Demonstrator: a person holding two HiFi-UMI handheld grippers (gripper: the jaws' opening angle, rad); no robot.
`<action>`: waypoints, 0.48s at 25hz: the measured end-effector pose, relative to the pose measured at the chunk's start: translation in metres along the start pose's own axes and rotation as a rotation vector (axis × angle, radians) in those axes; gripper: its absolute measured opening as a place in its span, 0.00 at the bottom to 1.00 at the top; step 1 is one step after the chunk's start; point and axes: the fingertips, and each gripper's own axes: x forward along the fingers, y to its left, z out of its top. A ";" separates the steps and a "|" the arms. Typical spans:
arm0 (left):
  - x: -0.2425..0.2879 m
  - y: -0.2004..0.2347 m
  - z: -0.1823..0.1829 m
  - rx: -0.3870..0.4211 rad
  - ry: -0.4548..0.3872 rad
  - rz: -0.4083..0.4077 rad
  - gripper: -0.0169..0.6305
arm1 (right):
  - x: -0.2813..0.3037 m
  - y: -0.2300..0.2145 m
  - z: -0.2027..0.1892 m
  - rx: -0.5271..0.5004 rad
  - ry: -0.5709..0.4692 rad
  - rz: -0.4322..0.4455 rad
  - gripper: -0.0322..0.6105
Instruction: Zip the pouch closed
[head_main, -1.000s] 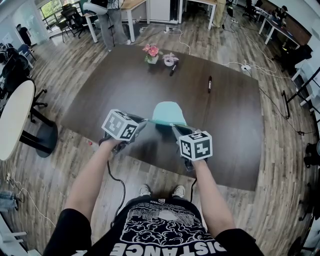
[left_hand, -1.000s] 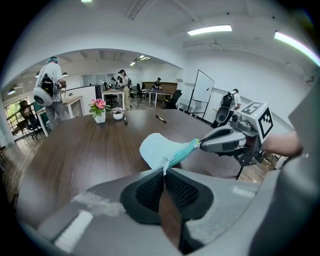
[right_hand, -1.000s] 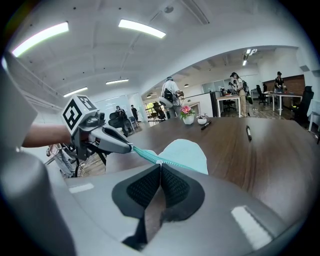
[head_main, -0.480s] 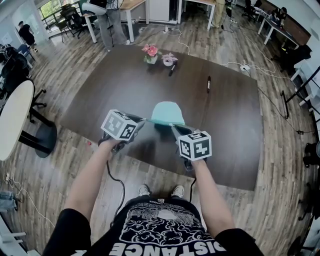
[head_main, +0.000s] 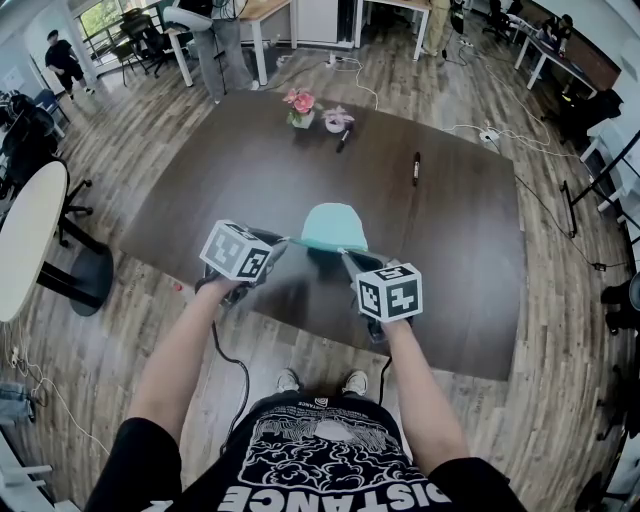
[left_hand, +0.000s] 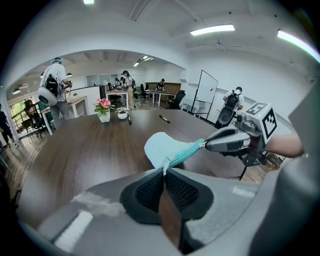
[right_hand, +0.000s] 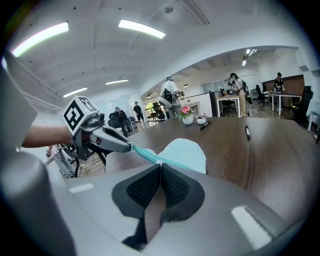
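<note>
Table (head_main: 180, 190) lies dark and broad below. The teal pouch (head_main: 333, 226) is held up over its near part, slung between both hands. Its zip (left_hand: 187, 154) runs crosswise, from one side to the other. The left gripper (head_main: 284, 243) is clenched on one end of the zip edge. The right gripper (head_main: 348, 255) is clenched on the zip itself, probably at the slider, so the closing pull should follow that line away from the left.
</note>
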 end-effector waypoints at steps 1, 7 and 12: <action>0.000 0.000 0.000 0.001 -0.001 0.001 0.06 | 0.000 0.000 0.000 0.000 0.000 0.000 0.06; -0.001 0.001 0.001 0.003 -0.002 -0.003 0.06 | 0.001 0.001 0.000 0.005 0.002 -0.002 0.06; -0.003 0.006 -0.003 0.003 0.006 0.019 0.06 | -0.002 -0.004 0.000 0.011 0.000 -0.018 0.06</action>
